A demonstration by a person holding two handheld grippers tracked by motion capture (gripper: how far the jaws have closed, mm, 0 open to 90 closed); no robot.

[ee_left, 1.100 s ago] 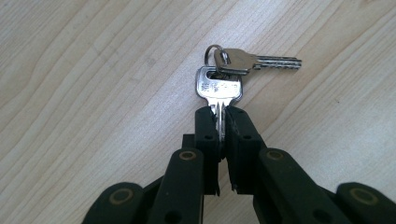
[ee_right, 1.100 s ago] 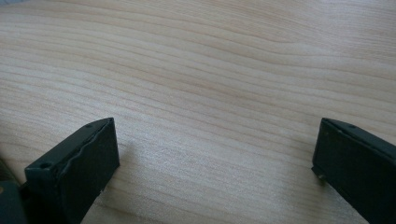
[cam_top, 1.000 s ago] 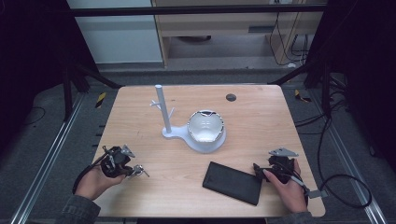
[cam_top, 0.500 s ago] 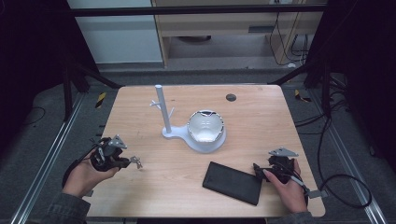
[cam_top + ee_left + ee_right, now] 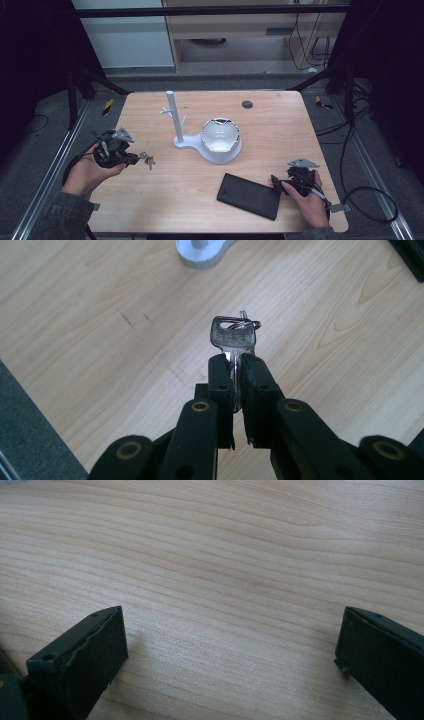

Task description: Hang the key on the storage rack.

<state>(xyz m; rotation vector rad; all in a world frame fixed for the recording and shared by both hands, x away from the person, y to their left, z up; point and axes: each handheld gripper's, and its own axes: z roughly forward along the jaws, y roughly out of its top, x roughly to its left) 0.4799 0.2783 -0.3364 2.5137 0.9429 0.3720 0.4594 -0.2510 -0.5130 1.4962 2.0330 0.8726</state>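
Note:
My left gripper (image 5: 134, 159) (image 5: 237, 371) is shut on a silver key (image 5: 233, 335) with a small ring at its head; the key (image 5: 146, 159) sticks out over the wooden table (image 5: 165, 200) at the left. A white stand (image 5: 174, 120) with short pegs rises from a white base joined to a white bowl (image 5: 220, 137) at the table's middle. My right gripper (image 5: 276, 183) (image 5: 230, 655) rests low at the front right, jaws wide apart over bare wood, right beside a flat black case (image 5: 249, 195).
A small dark round disc (image 5: 246, 104) lies near the far edge. Black frame bars and cables surround the table. The white stand's base (image 5: 202, 252) shows at the top of the left gripper view.
My left gripper has lifted and moved left and slightly farther from the person, carrying the key. The right gripper has stayed put.

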